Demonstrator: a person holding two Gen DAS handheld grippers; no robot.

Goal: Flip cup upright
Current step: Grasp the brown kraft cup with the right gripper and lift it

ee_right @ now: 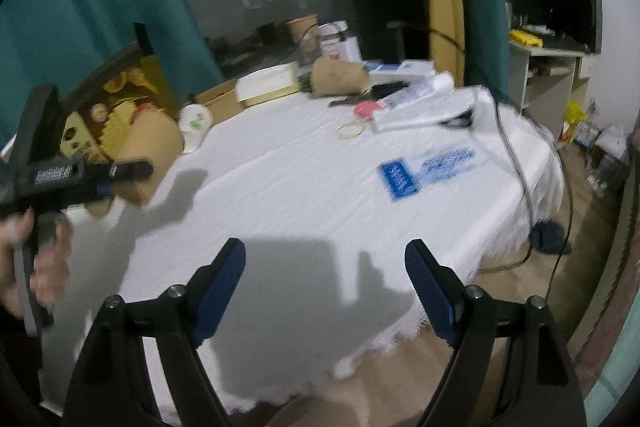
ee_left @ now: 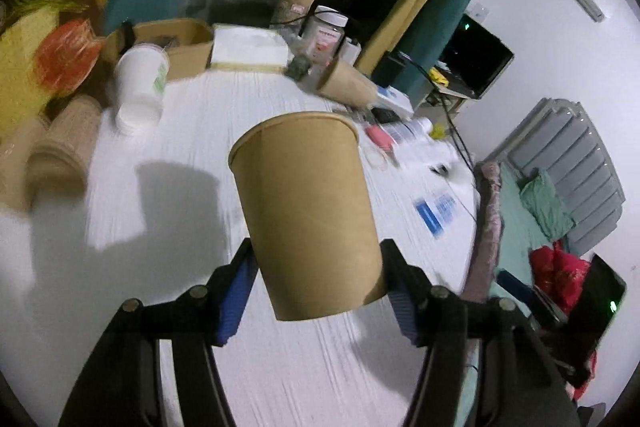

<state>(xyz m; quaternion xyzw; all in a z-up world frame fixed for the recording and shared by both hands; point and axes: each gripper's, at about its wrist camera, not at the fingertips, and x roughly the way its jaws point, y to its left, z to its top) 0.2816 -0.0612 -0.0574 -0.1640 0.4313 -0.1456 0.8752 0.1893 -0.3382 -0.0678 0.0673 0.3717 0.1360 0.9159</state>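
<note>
A brown paper cup (ee_left: 306,211) is held between the blue pads of my left gripper (ee_left: 320,279), above the white table (ee_left: 192,131). Its wider rim points away and up, its base toward the camera. In the right wrist view the left gripper (ee_right: 132,171) shows at the left edge, held by a hand, with the same brown cup (ee_right: 150,155) in it. My right gripper (ee_right: 320,287) is open and empty over the table's near edge.
A white cup (ee_left: 140,87) stands upside down at the back left. Another brown cup (ee_left: 346,85) lies on its side at the back, beside a book (ee_left: 250,49), a jar (ee_left: 326,33) and a cardboard box (ee_left: 180,43). A blue-printed bag (ee_right: 424,171) and a cable (ee_right: 516,163) lie to the right.
</note>
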